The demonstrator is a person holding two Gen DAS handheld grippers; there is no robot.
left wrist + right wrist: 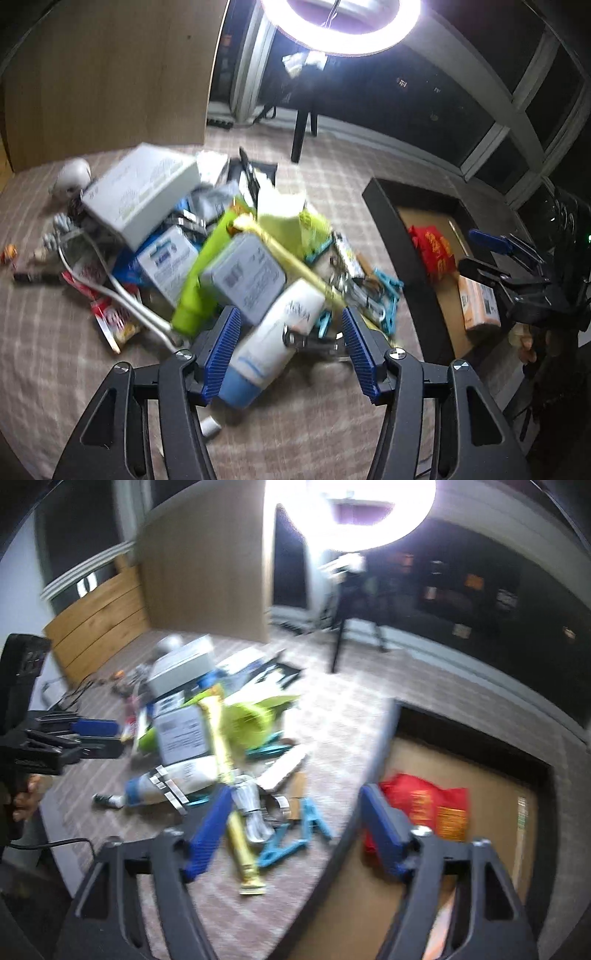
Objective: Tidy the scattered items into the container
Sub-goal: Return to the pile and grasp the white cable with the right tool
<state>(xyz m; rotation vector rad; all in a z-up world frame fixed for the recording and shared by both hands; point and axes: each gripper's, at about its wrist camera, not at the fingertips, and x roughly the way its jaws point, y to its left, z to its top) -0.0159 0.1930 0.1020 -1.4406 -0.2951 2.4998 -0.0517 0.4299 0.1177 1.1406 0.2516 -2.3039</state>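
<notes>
A heap of scattered items lies on the checked cloth: a white box (140, 195), a green bottle (199, 291), a grey tin (247, 277), a yellow stick (291, 262) and teal clips (388, 295). A white tube with a blue cap (273, 332) lies between the pads of my left gripper (291, 354), which is open; the right pad stands clear of the tube. The black container (384, 214) at the right holds a red packet (436, 251) and an orange box (480, 302). My right gripper (295, 830) is open and holds nothing. It hangs over the teal clips (295, 834) beside the container's rim (384, 738).
A ring light (340, 22) on a black stand (301, 136) glares at the back. A wooden panel (110, 74) rises behind the heap, with a white round object (72, 177) beside it. A hand (26, 801) holds the left gripper (116, 736) at the left edge.
</notes>
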